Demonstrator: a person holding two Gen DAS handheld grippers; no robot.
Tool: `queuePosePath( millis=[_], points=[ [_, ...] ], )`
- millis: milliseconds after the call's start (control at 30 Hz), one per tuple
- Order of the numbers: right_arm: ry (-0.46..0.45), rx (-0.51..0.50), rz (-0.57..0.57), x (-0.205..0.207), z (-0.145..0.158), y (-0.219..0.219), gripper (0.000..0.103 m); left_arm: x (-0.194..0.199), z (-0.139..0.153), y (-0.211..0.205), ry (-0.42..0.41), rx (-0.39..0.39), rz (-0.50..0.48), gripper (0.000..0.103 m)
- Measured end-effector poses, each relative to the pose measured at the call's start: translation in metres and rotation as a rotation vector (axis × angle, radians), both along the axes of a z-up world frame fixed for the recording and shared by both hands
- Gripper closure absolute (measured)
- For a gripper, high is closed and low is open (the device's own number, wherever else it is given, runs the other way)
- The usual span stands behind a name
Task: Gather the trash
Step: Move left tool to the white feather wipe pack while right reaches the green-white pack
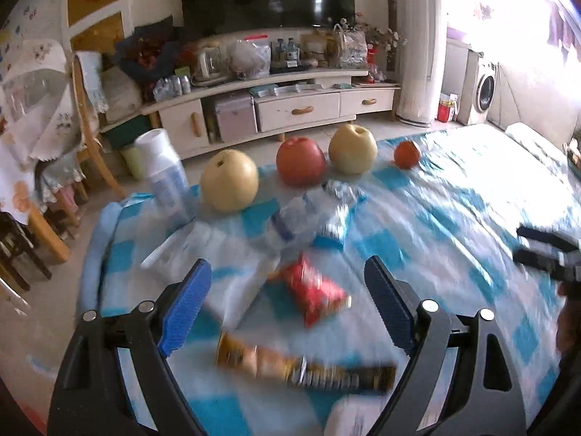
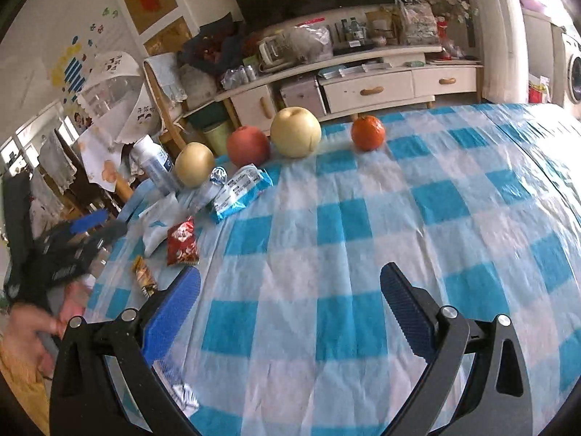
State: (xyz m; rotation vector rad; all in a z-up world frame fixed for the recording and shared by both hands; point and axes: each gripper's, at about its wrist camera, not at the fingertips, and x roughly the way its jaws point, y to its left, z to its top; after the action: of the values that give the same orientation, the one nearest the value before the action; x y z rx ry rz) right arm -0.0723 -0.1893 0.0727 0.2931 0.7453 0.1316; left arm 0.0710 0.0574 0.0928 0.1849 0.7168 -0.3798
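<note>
Left tongs spread wide, nothing between them, poised above red snack packet and gold wrapper on the checkered desk. Right tongs likewise released over bare cloth, apart from the litter. Fruit lined behind, likely not trash.

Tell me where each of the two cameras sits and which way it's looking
Left wrist: sits behind the open left tongs, angled down at the blurred red crinkled snack packet and long brown wrapper on the blue-and-white checked tablecloth; the right tongs show at the right edge.
Right wrist: sits behind the open right tongs, facing bare checked cloth; the left tongs and a hand show at left.
Shared: the round red apple and the fruit row, with the TV cabinet behind.
</note>
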Motion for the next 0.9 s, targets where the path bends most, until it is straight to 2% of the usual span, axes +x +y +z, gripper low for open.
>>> queuePosePath(
  millis=[100, 167, 233, 300, 400, 467, 533, 600, 700, 900],
  points=[
    [-0.02, -0.018, 0.039, 0.012, -0.001, 0.006, 0.005, 0.039, -0.006, -0.013, 0.047, -0.049, 0.077, 0.018],
    [-0.023, -0.033, 0.056, 0.019, -0.003, 0.007, 0.005, 0.063, -0.014, -0.019, 0.088, -0.071, 0.146, 0.028],
    [-0.017, -0.049, 0.068, 0.026, -0.007, 0.008, 0.005, 0.085, -0.025, -0.024, 0.131, -0.1, 0.225, 0.031],
    [-0.008, -0.054, 0.075, 0.031, -0.011, 0.007, 0.005, 0.102, -0.03, -0.027, 0.138, -0.116, 0.292, 0.032],
    [0.011, -0.052, 0.069, 0.033, -0.015, 0.001, 0.005, 0.124, -0.039, -0.033, 0.141, -0.082, 0.367, 0.032],
    [0.019, -0.04, 0.063, 0.034, -0.016, -0.005, 0.005, 0.14, -0.05, -0.04, 0.184, -0.039, 0.392, 0.034],
    [0.024, -0.039, 0.048, 0.035, -0.017, -0.011, 0.005, 0.149, -0.06, -0.049, 0.226, 0.011, 0.383, 0.037],
    [0.036, -0.026, 0.028, 0.036, -0.018, -0.02, 0.005, 0.152, -0.069, -0.061, 0.278, 0.033, 0.326, 0.038],
    [0.032, -0.01, 0.005, 0.034, -0.015, -0.03, 0.005, 0.141, -0.074, -0.08, 0.281, 0.077, 0.253, 0.039],
    [0.018, -0.01, -0.028, 0.03, -0.01, -0.044, 0.005, 0.093, -0.076, -0.116, 0.328, 0.026, 0.092, 0.04]
  ],
)
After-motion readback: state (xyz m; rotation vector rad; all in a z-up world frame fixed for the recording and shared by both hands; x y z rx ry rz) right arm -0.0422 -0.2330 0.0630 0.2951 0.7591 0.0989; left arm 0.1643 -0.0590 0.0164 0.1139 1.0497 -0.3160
